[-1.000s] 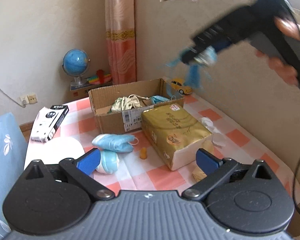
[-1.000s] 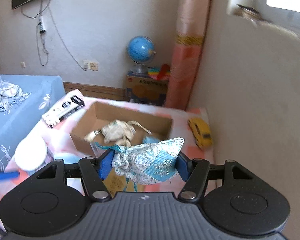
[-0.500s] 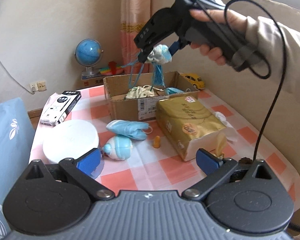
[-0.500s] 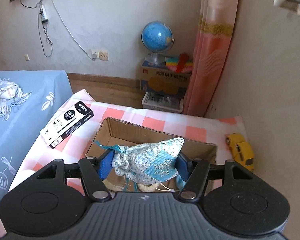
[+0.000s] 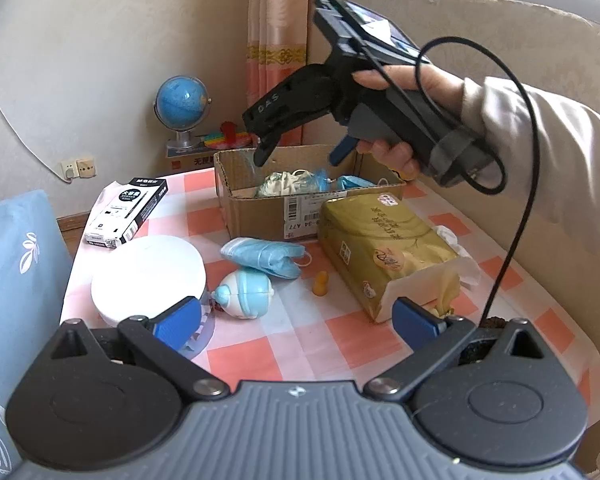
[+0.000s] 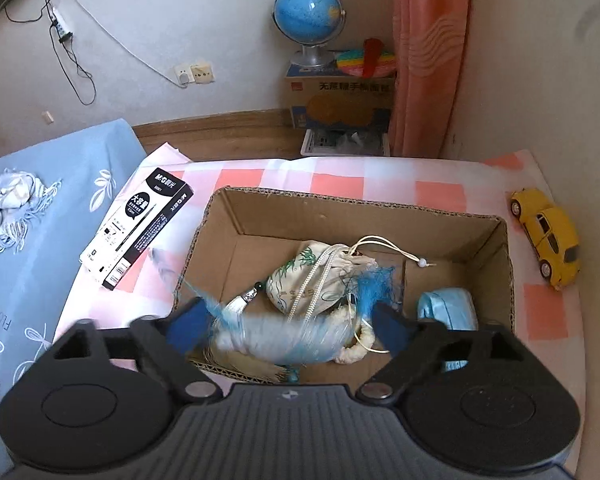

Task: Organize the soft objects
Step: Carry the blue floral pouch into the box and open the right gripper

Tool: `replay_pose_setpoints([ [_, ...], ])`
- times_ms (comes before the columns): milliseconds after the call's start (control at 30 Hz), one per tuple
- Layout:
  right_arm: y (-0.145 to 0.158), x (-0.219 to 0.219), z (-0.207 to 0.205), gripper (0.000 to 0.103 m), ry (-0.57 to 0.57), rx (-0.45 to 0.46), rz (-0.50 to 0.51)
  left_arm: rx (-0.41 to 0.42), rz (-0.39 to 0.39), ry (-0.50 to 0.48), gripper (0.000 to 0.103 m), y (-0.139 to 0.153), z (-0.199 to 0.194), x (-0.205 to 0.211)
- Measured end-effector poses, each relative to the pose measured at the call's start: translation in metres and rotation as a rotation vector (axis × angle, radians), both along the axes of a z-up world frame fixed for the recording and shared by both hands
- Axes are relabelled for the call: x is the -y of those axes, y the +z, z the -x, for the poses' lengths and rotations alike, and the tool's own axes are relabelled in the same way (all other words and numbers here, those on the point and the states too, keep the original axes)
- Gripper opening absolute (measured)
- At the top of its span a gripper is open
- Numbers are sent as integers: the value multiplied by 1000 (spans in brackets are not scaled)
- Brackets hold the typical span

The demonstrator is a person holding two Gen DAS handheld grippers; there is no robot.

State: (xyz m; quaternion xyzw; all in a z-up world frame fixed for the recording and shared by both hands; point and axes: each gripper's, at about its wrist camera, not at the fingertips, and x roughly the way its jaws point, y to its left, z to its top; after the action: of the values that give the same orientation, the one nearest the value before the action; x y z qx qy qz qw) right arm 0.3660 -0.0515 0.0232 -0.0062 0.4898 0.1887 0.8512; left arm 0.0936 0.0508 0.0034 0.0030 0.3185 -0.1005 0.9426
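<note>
While the right gripper (image 6: 288,330) is opening above the brown cardboard box (image 6: 356,216), the blue patterned cloth pouch (image 6: 284,338) falls blurred between its spread jaws; its tassel strings could snag on a pad.

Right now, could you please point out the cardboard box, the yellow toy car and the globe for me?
cardboard box (image 6: 356,216), right wrist view, far inner wall.
yellow toy car (image 6: 548,232), right wrist view, roof.
globe (image 6: 306,10), right wrist view, blue sphere.
</note>
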Motion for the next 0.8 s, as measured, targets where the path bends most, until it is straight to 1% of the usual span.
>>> replay_pose_setpoints([
  [400, 17, 22, 35, 103, 7, 72, 16, 6, -6, 7, 101, 3, 4, 2],
  [600, 25, 36, 71, 103, 31, 123, 6, 17, -16, 12, 101, 7, 10, 1],
  [800, 22, 57, 116, 103, 37, 187, 11, 13, -6, -6, 102, 8, 16, 0],
])
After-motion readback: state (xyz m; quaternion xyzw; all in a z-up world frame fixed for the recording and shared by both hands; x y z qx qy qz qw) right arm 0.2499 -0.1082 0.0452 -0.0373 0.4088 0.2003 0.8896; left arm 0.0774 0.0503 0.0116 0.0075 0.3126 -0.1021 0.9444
